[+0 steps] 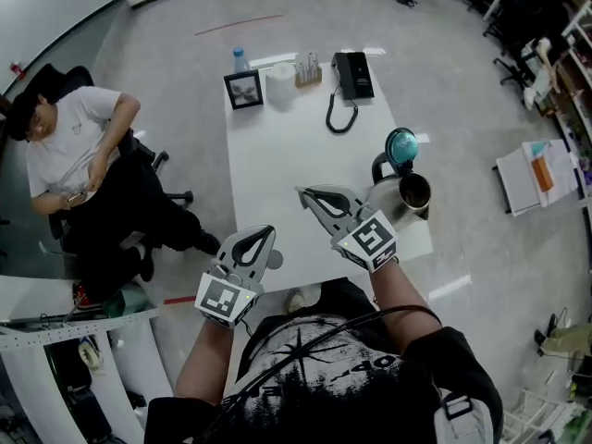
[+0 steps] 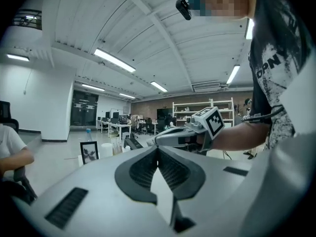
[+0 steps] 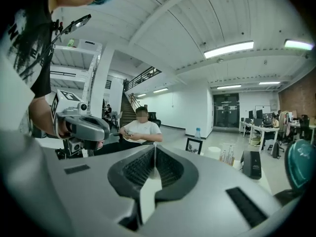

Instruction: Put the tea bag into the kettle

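**Head view.** The kettle (image 1: 407,192) stands at the right edge of the bench (image 1: 277,165). Its teal lid (image 1: 401,146) is tipped up, presumably to leave the mouth free for the bag. The right claw (image 1: 305,194) hangs over the bench just left of the kettle, with its tip pointing away from it. The left claw (image 1: 263,239) hangs at the near left edge. No tea bag is seen on the bench, and the kettle's inside is too dark to judge.

**Left gripper view.** The left claw (image 2: 158,151) is pressed together with nothing between its jaws. It points level across the bench, which suggests it is idle.

**Right gripper view.** The right claw (image 3: 155,151) is pressed together and empty. The lid (image 3: 301,163) sits at the far right, so the kettle lies right of the claw, off its line.
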